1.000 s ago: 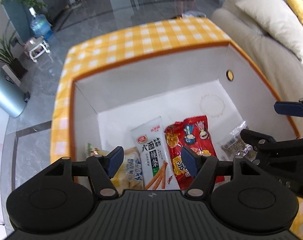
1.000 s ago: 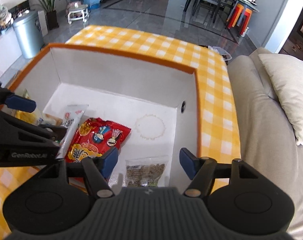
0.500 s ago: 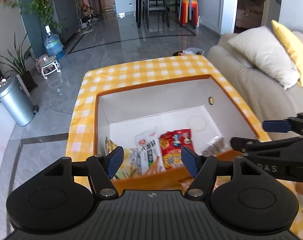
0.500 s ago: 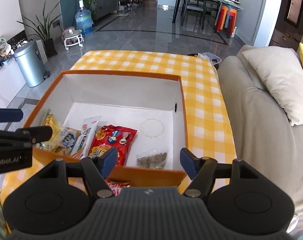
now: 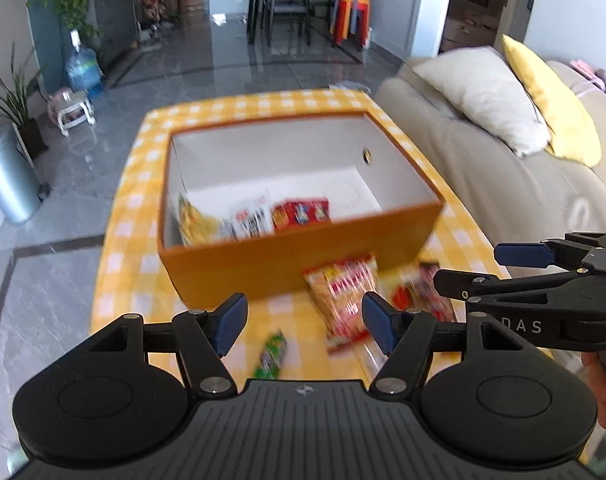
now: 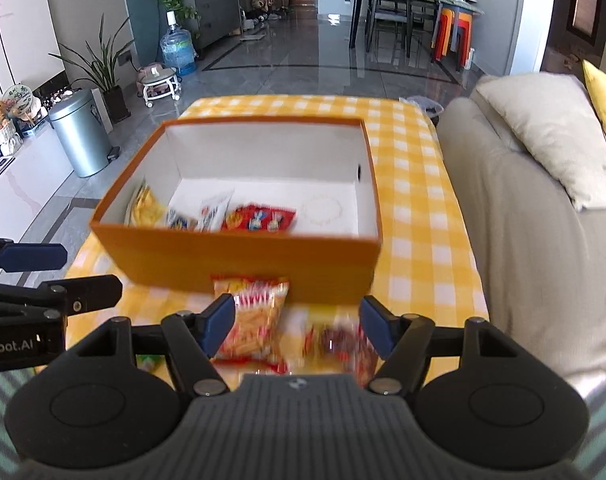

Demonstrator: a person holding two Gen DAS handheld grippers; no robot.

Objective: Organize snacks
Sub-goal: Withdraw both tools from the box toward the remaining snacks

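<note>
My left gripper hangs with its blue pads spread wide and nothing between them, low in the centre of the left wrist view, above the yellow checked tablecloth. My right gripper is likewise wide apart and empty, at the bottom centre of its own view.

The orange box stands mid-frame on the cloth, its white inside holding a yellow packet at the left wall, a white packet beside it and a red packet toward the middle. All three are blurred.

In front of the box's near wall, on the cloth, lies an orange-and-red snack bag, seen between my right gripper's pads in the right wrist view. Just to its right lies a dark red packet, too blurred to read. A small green packet lies lower centre in the left wrist view, close to the left gripper's body.

A beige sofa with a cream cushion fills the right edge. A metal bin stands at the left.
</note>
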